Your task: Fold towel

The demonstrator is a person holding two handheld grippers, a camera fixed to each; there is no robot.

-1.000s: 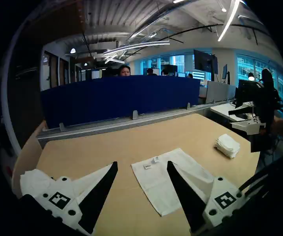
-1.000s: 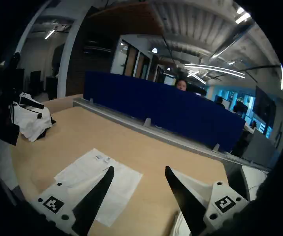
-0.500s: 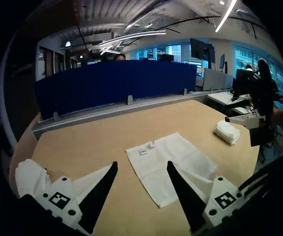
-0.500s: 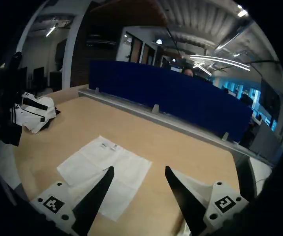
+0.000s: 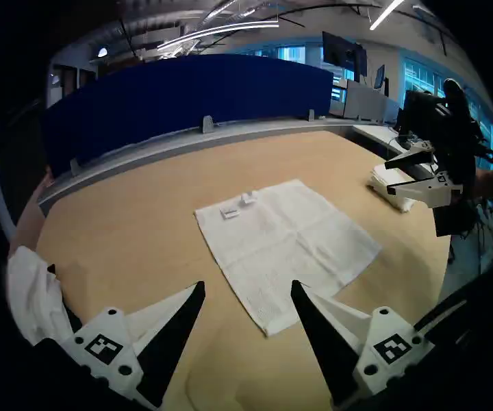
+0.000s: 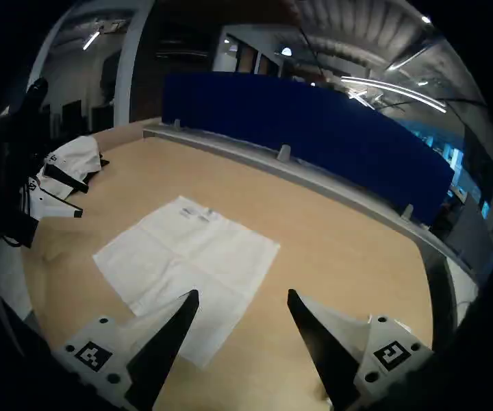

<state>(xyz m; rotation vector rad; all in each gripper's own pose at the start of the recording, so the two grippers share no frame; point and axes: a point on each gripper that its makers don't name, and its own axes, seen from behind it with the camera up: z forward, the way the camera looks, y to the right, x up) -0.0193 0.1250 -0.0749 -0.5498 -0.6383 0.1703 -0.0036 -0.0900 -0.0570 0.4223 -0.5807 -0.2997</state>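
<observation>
**Flat white towel on a wooden table, both claws released**

The towel (image 5: 287,243) lies spread flat near the middle of the table (image 5: 130,233), a light, smooth wood-grain top with a rounded edge. The cloth is a thin, white, roughly rectangular sheet, marked with faint crease lines that cross at its centre, and two small tags (image 5: 238,205) sit near its far edge.

In the left gripper view, the left gripper (image 5: 246,284) hangs above the towel's near corner, its black, tapering, wedge-shaped fingers spread wide with nothing between them. In the right gripper view, the right gripper (image 6: 242,293) is likewise released and empty, above the near edge of the cloth. Each finger is mounted on a white plastic body bearing a square black-and-white marker.

A stack of folded white cloths (image 5: 390,185) rests at the table's right edge and a crumpled white cloth (image 5: 31,301) at its left. A dark blue fabric partition (image 5: 178,96) runs along the far side.
</observation>
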